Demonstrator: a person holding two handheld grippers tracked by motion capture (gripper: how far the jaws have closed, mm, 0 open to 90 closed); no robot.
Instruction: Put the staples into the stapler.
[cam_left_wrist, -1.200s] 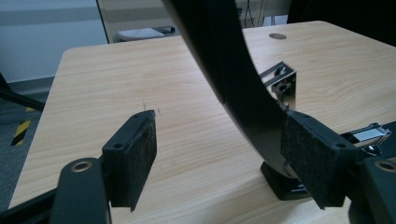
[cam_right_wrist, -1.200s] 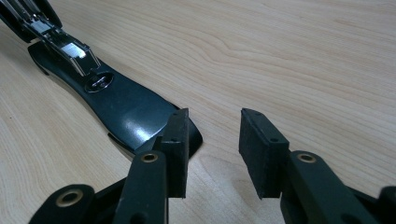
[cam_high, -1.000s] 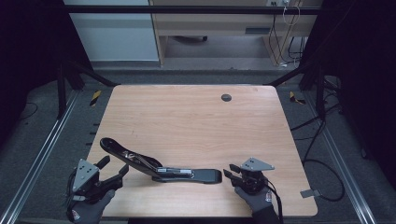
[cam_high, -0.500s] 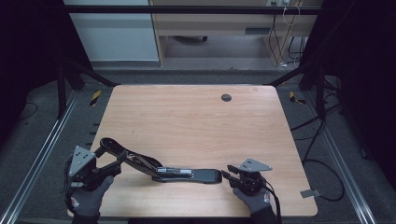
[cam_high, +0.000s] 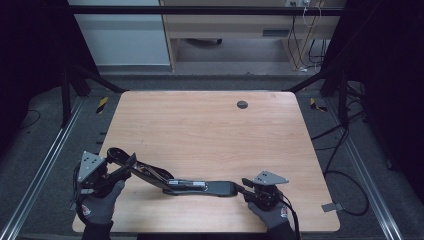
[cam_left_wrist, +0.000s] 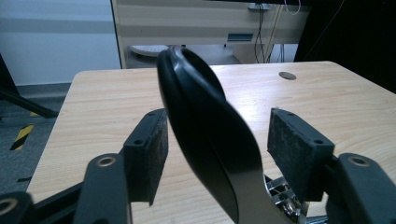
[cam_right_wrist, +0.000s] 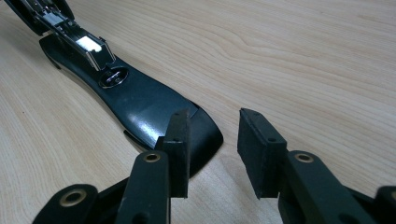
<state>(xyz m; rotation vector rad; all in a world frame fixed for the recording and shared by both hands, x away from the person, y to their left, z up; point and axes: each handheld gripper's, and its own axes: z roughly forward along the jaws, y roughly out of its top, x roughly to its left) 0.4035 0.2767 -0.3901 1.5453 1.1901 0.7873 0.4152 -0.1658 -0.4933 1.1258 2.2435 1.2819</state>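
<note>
We see a black stapler (cam_high: 185, 184) opened out flat, low on the wooden counter (cam_high: 215, 135), near the bottom edge of the high view. Its base lies toward lower centre-right and its top arm rises toward lower left. The left gripper (cam_high: 119, 167) sits at lower left of the high view, on a gloved hand (cam_high: 97, 207). In the left gripper view the stapler's raised black arm (cam_left_wrist: 205, 135) stands up between the fingers (cam_left_wrist: 149, 154), filling the centre of the frame; the fingers have just been closing with the arm between them. The left pad looks close to or touching the arm, the right pad shows a gap, so not a firm pinch yet. The right gripper (cam_high: 248, 187) is at lower right of the high view, at the tip of the stapler base. In the right gripper view its fingers (cam_right_wrist: 180, 149) are spread. The left one sits over the rounded end of the base (cam_right_wrist: 154, 112); whether it touches we cannot tell. The right one is over bare wood. A small dark round grommet (cam_high: 242, 104) sits upper centre of the counter, well apart from the stapler.
</note>
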